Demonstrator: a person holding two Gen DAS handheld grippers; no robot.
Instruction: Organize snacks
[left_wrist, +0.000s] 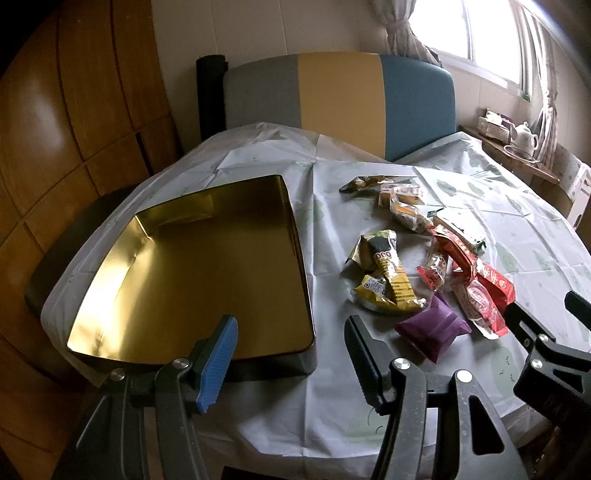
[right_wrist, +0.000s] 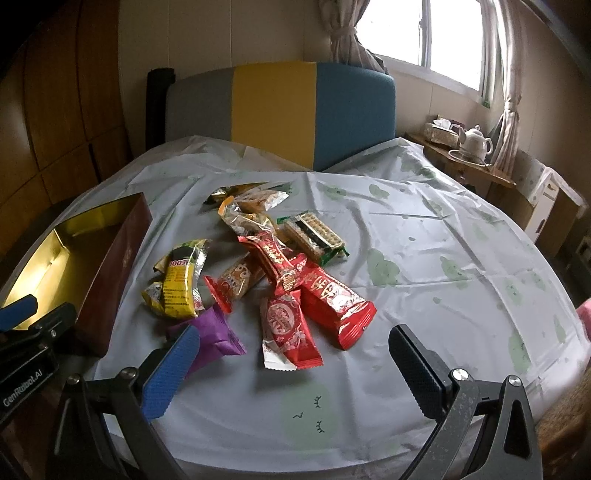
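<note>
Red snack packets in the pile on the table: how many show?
4: a large glossy red packet, a red-and-white one beside it, a long red one lying across them, and a small red-ended orange packet. Overlaps may hide more.

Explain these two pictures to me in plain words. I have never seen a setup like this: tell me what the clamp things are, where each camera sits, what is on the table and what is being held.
There is no robot here. A person carries a two-finger hand-held gripper in each hand, and each one has a wide-angle camera looking forward along its fingers. One picture comes from the left hand-held gripper, the other from the right hand-held gripper. Both are open and hold nothing.

On the table, under a pale cloth with green spots, stands an open tin, gold inside and with nothing in it. Beside it lies a loose heap of wrapped snacks: a purple packet nearest the grippers, red packets, yellow ones and a green-edged wafer pack. Nothing has gone into the tin yet.
</note>
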